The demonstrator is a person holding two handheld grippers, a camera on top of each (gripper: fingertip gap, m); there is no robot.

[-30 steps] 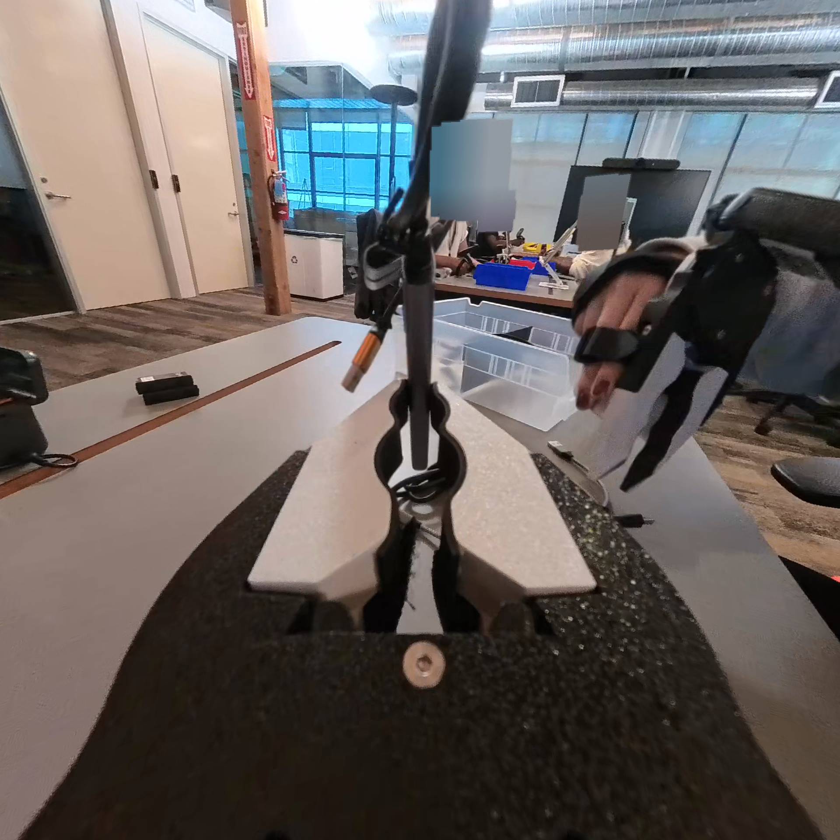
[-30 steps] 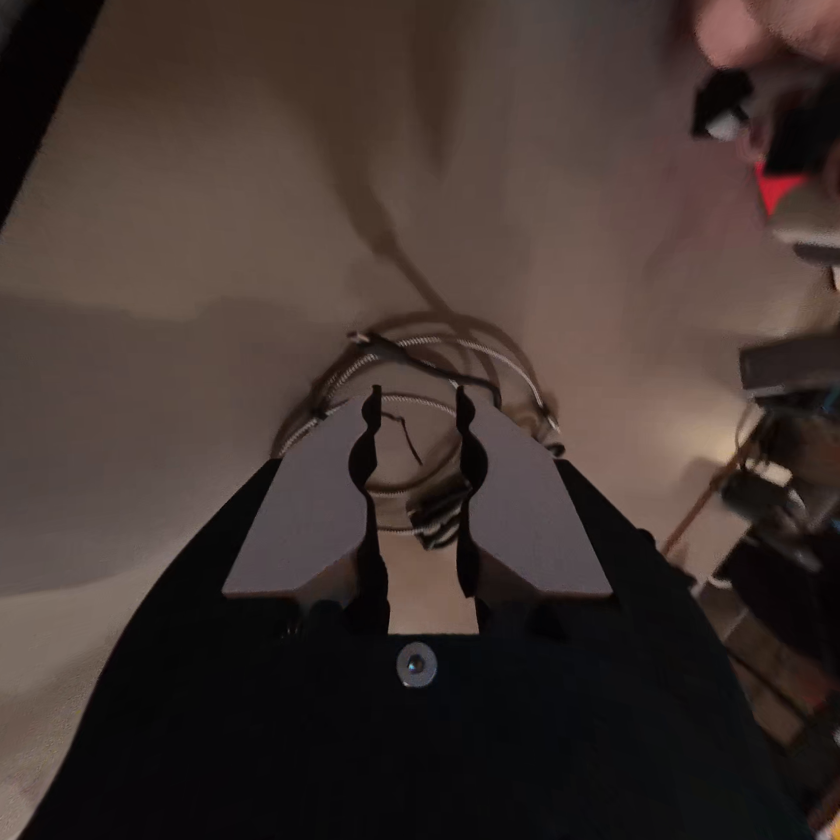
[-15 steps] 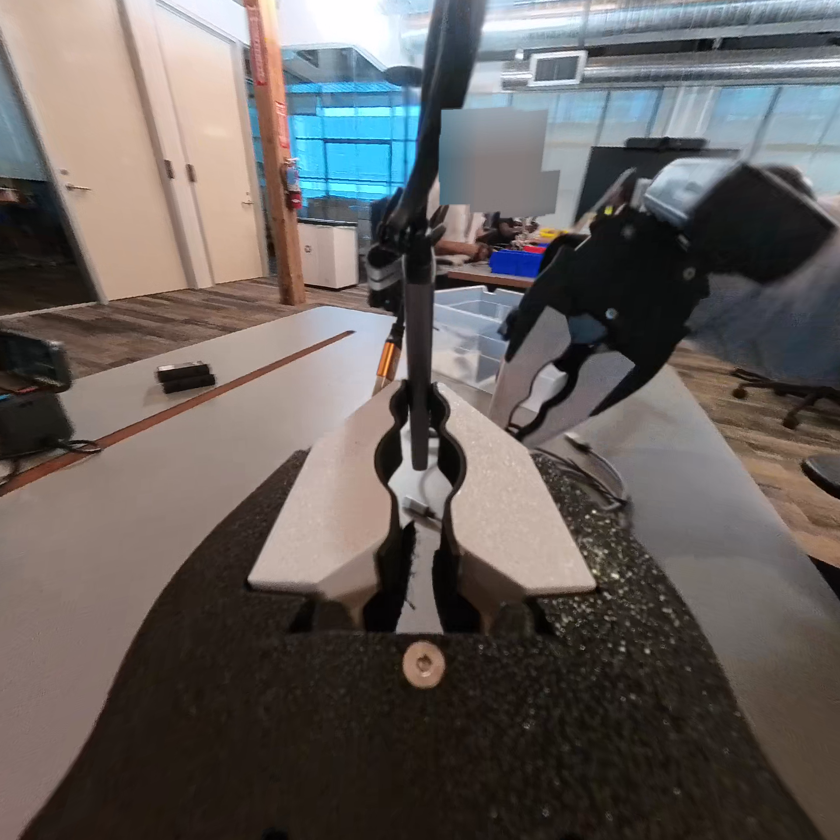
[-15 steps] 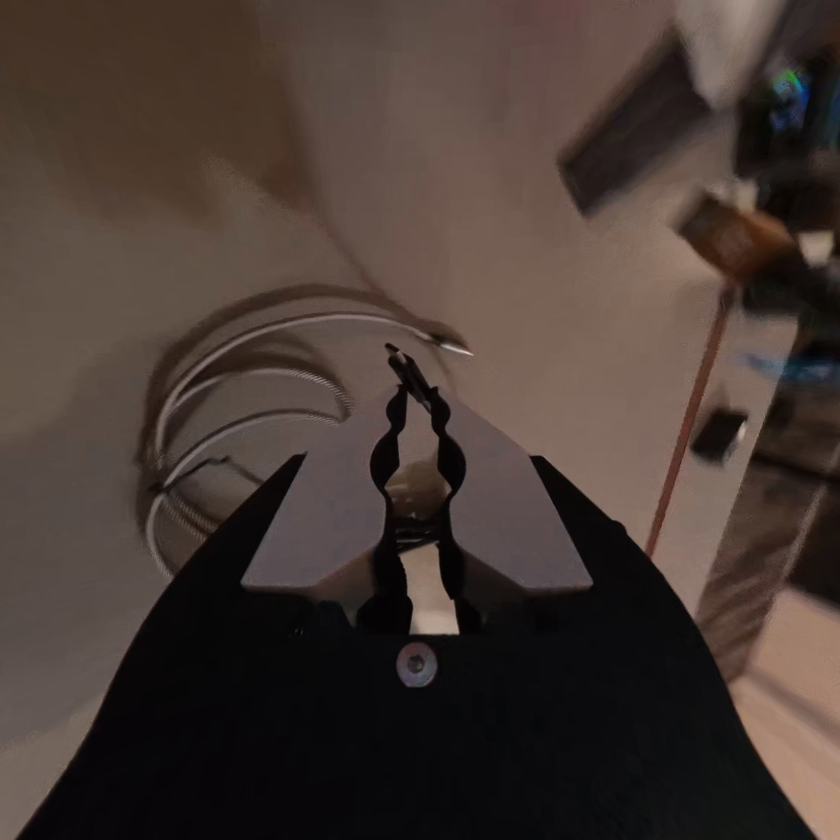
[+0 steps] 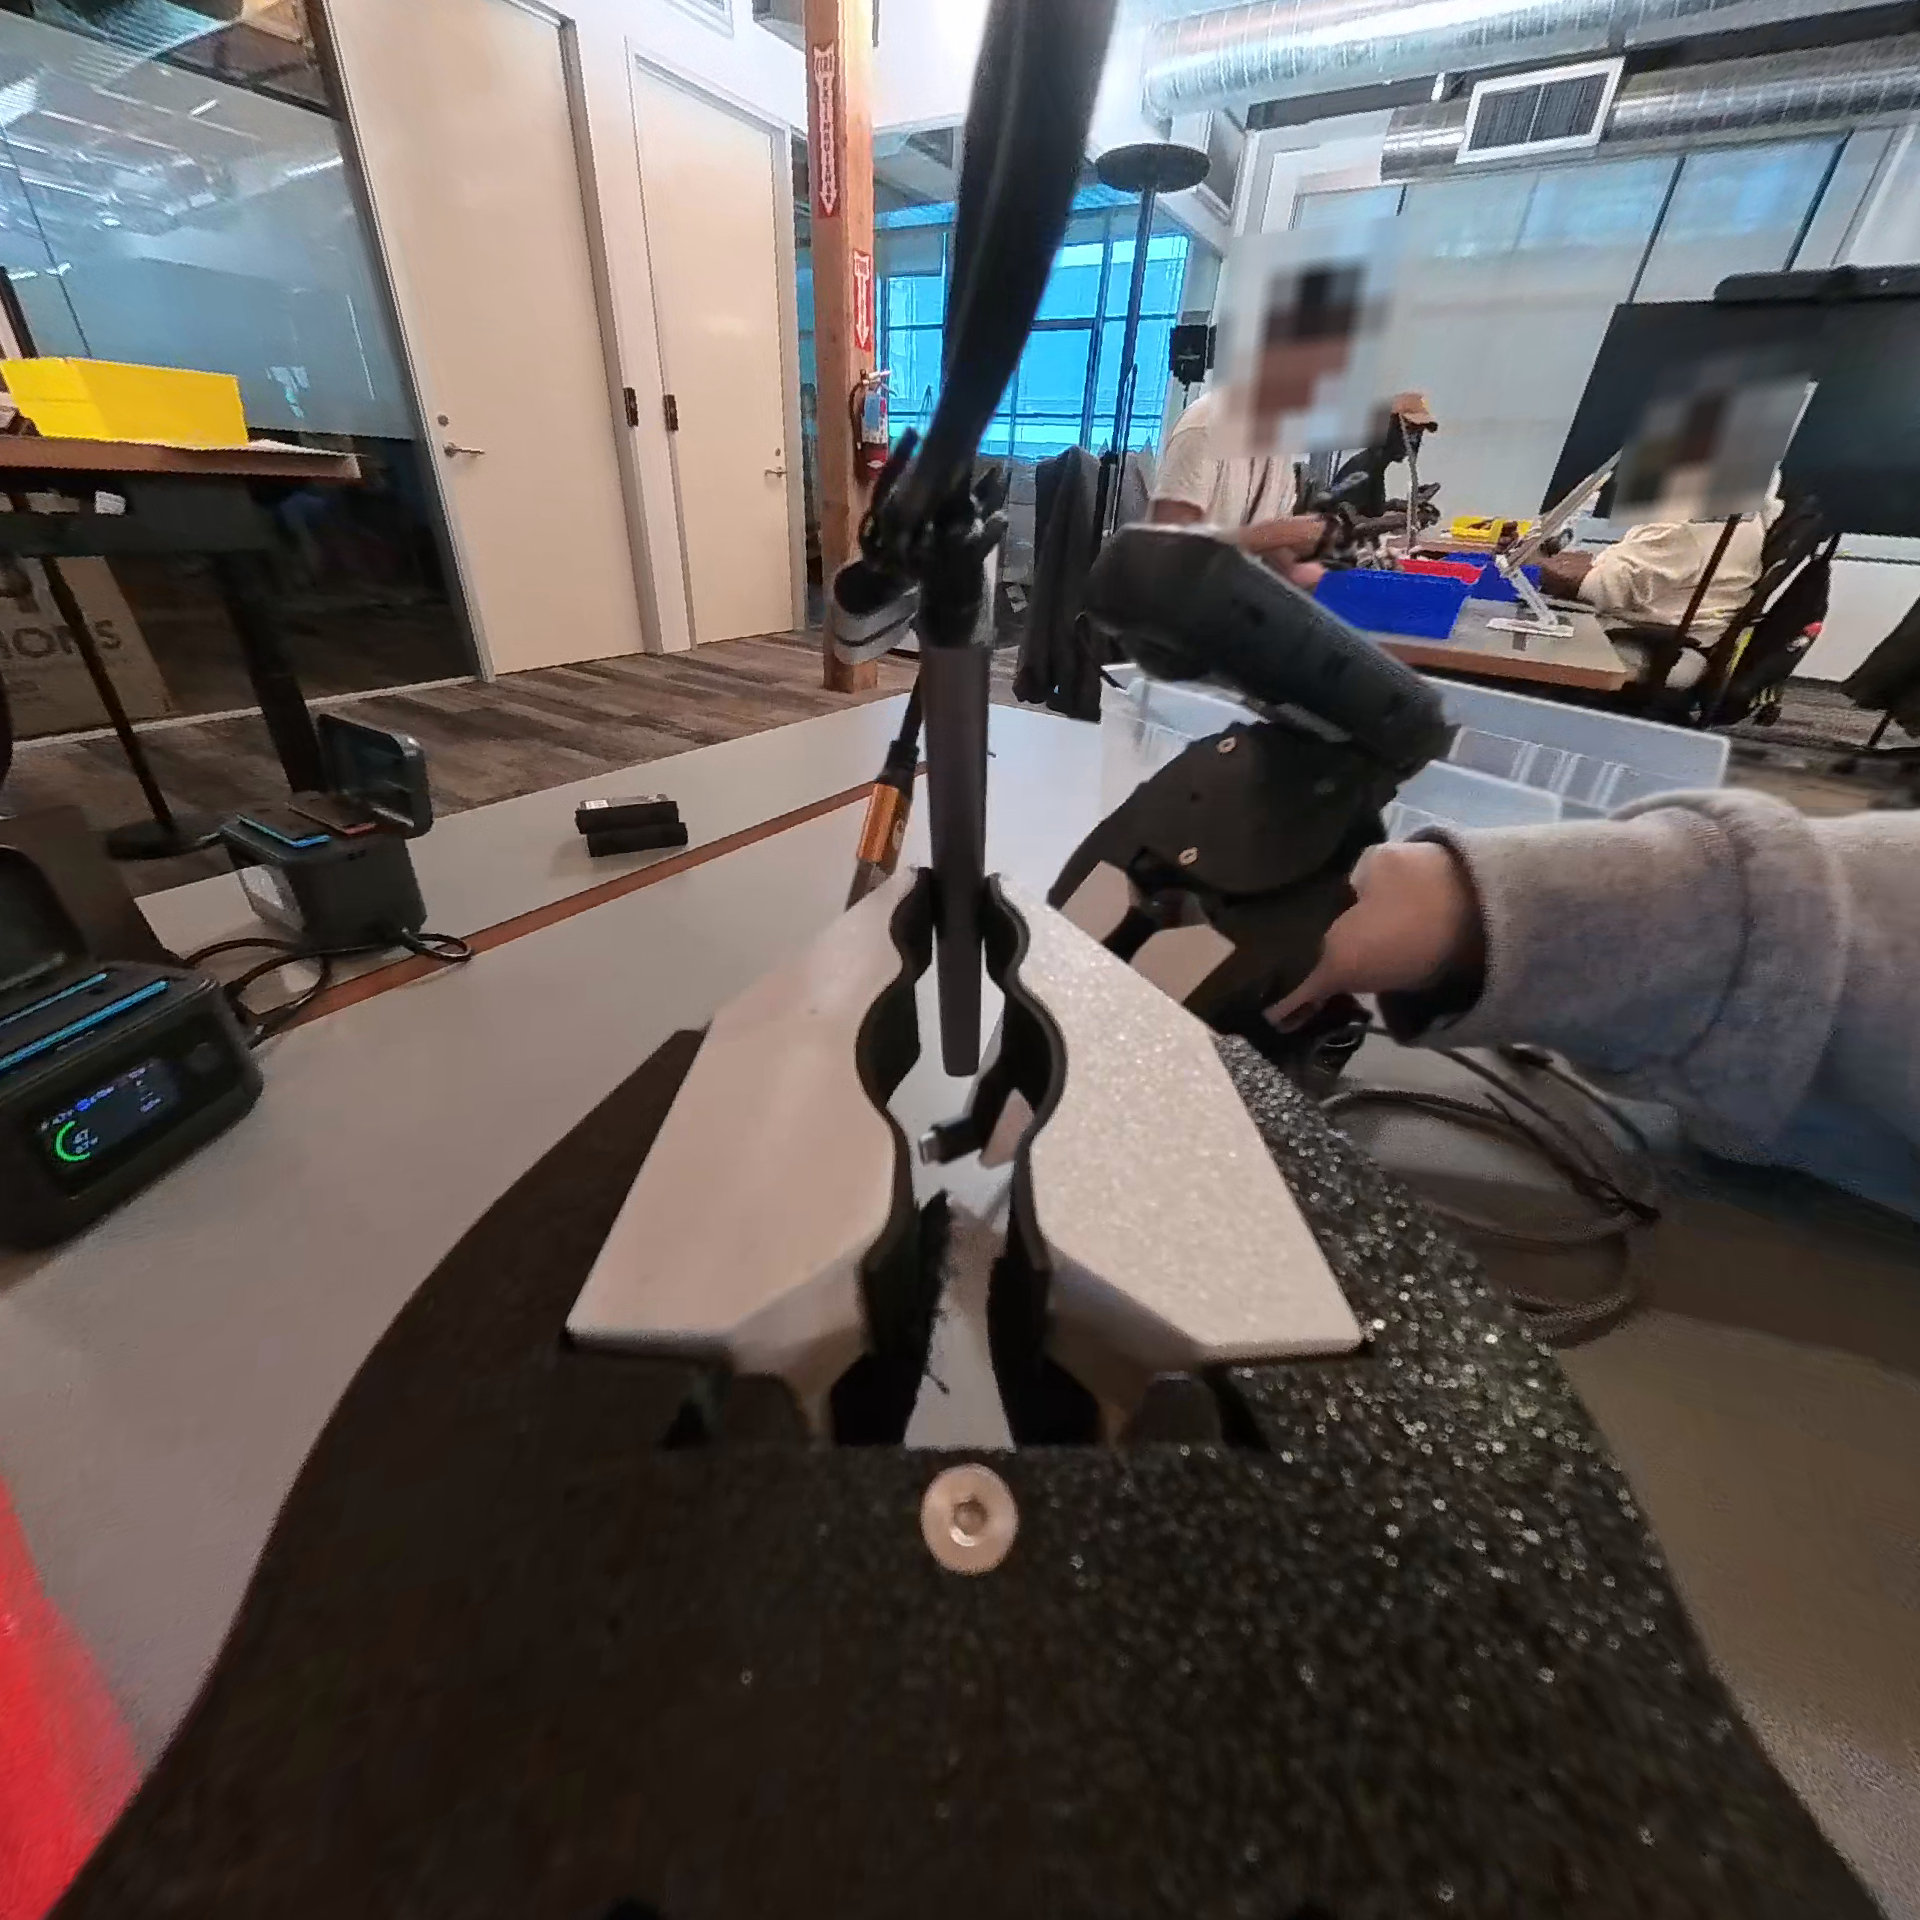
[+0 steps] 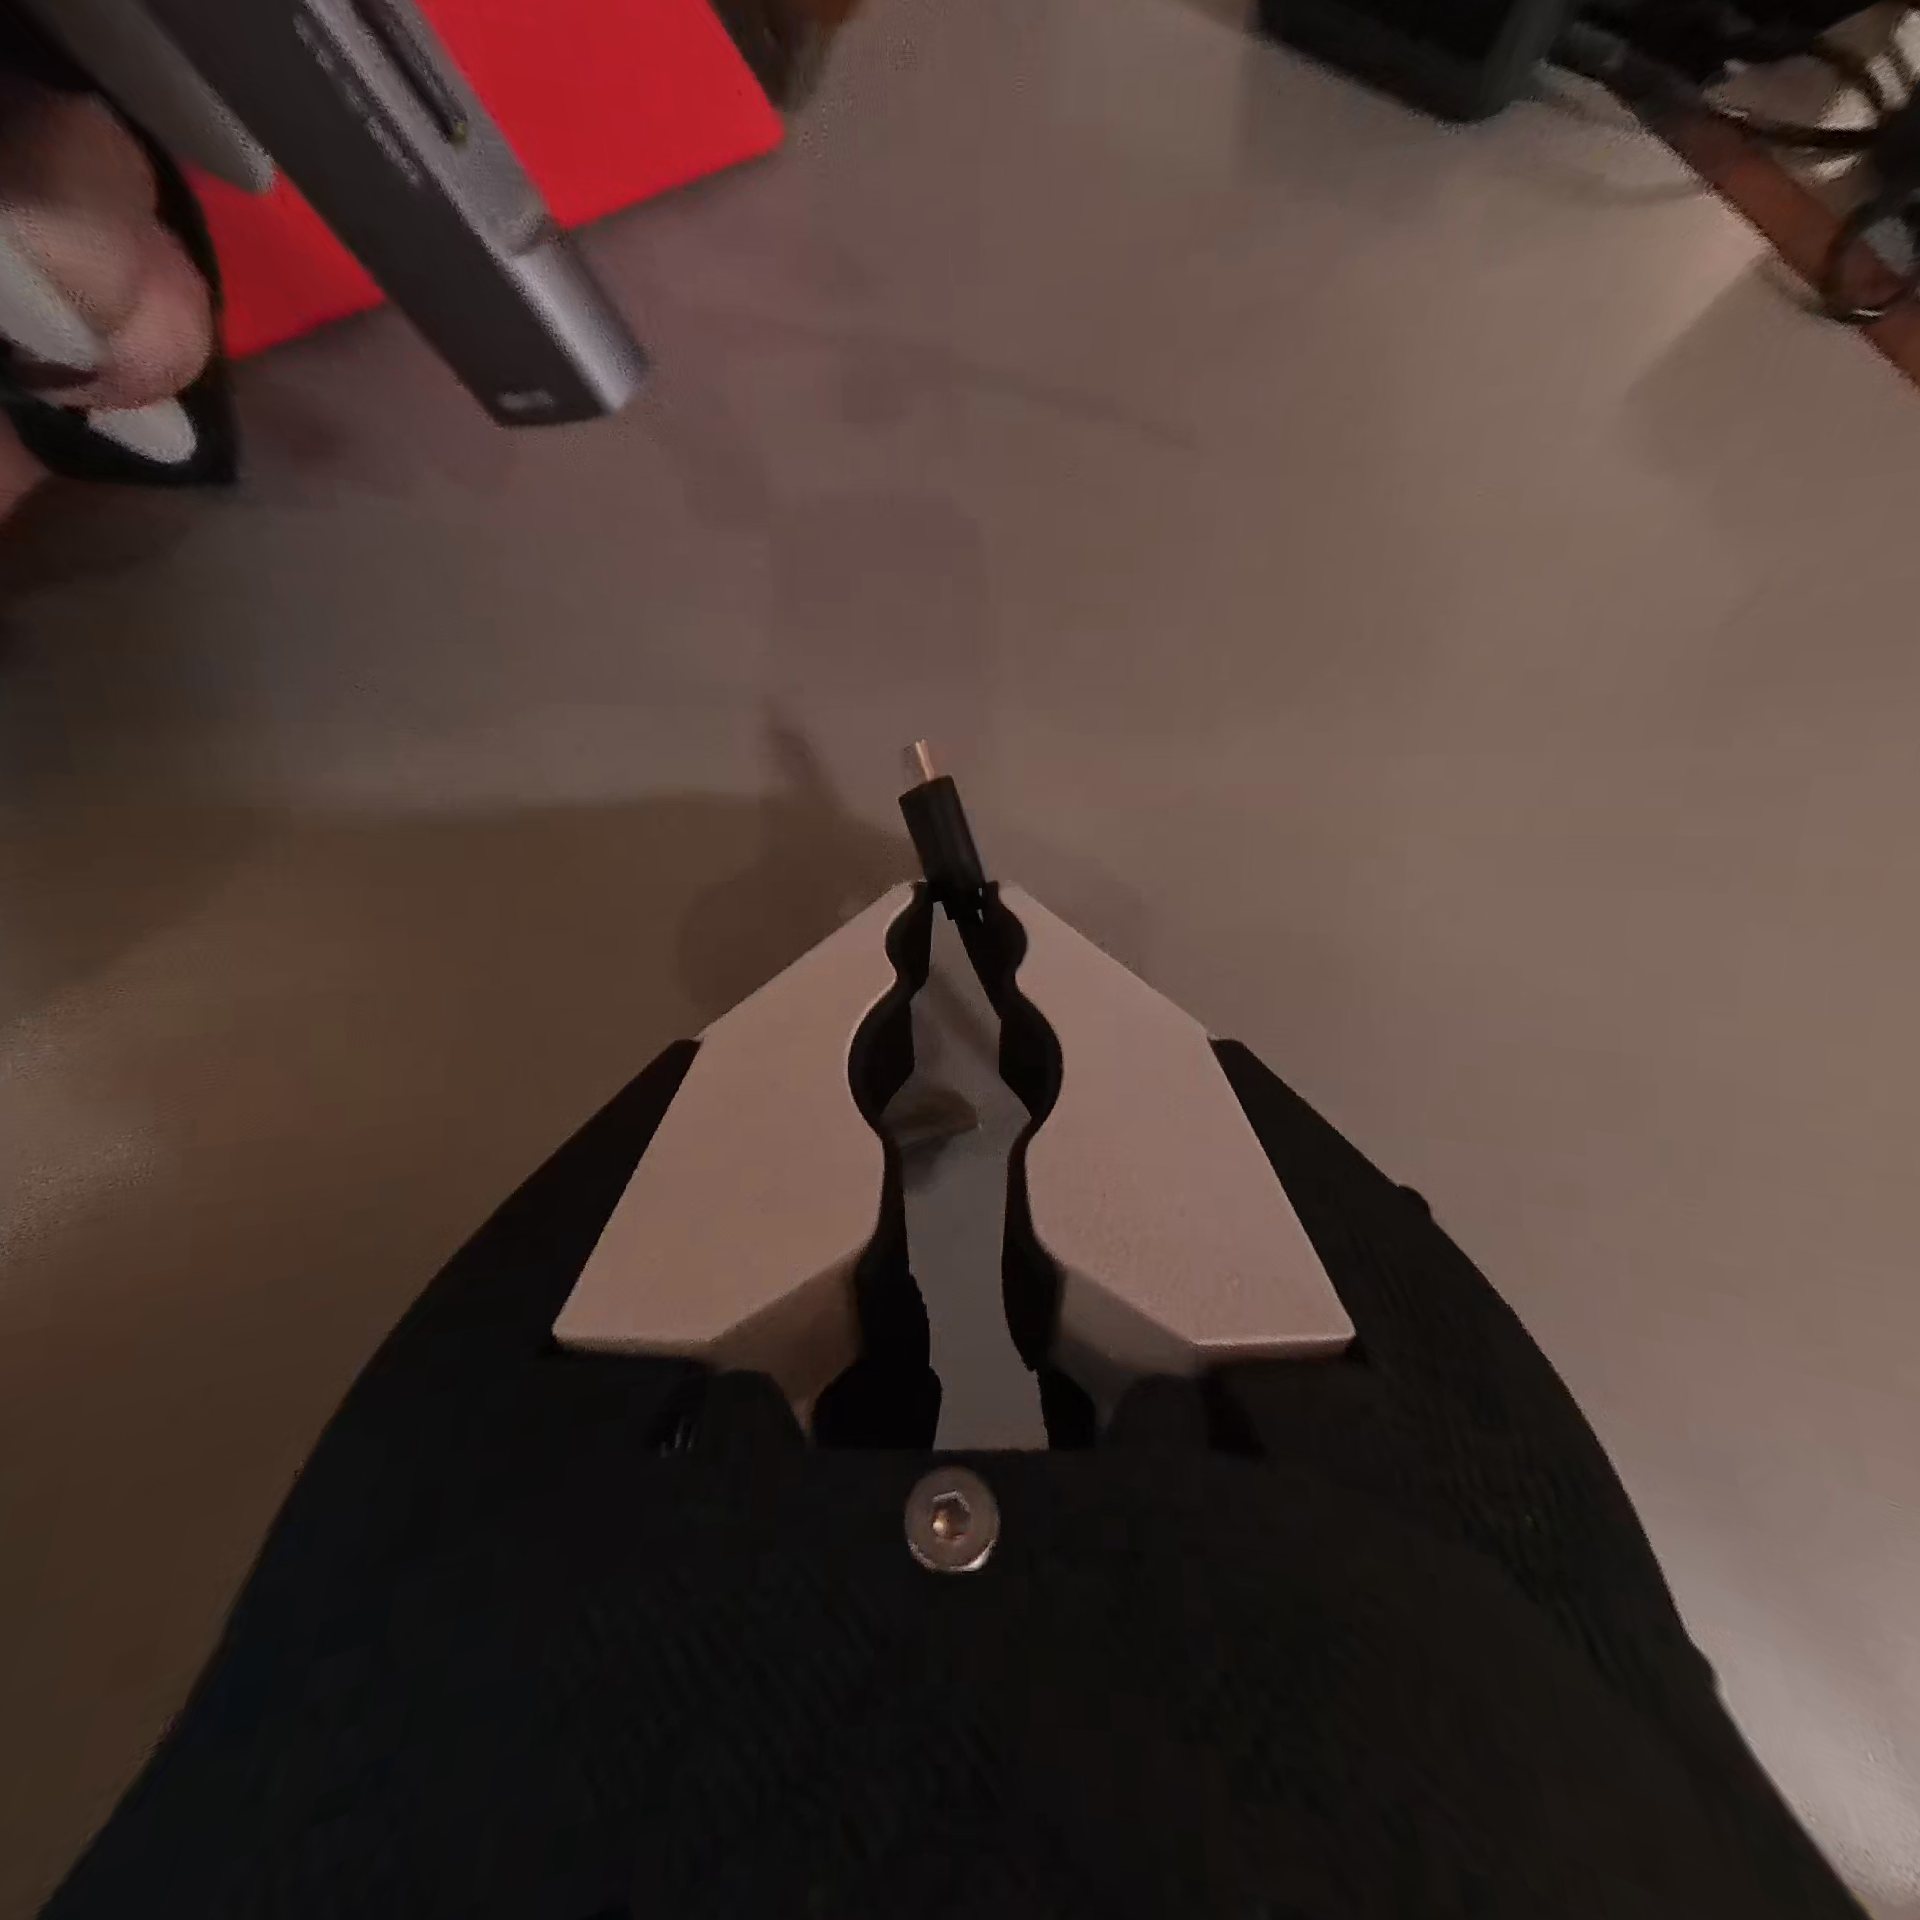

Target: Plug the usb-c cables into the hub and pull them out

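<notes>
Between your left tongs (image 5: 958, 914) the grey hub (image 5: 954, 831) is pinched upright above the surface (image 5: 436, 1122); your right tongs (image 6: 956, 894) clamp the USB-C plug (image 6: 938, 826), which sits tilted, so it could jam at the port.

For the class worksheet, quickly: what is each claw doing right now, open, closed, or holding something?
Left claw: closed on the grey hub, held upright.
Right claw: closed on the black usb-c cable, plug pointing forward.
</notes>
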